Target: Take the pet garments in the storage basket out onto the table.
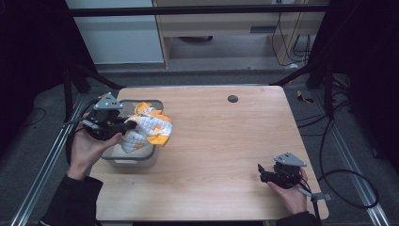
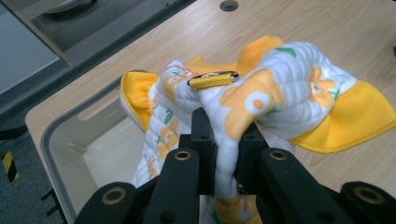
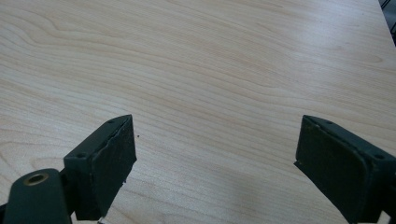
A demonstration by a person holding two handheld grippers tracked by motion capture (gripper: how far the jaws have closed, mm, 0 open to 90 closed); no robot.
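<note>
The left gripper [image 2: 227, 149] clenched a bunched yellow-and-white cloth [image 1: 148, 129] over the grey bin [image 1: 134, 162], its length trailing beyond the bin's rim. The right gripper [image 3: 215, 168] hung released, well apart from the bin, over the wooden table [image 1: 226, 141].

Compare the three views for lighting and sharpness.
High view: bright table, surroundings almost black. Left gripper view: quilted cloth sharp, the left gripper dark against it. Right gripper view: even light, soft sheen on wood, right gripper casting faint shadow.
</note>
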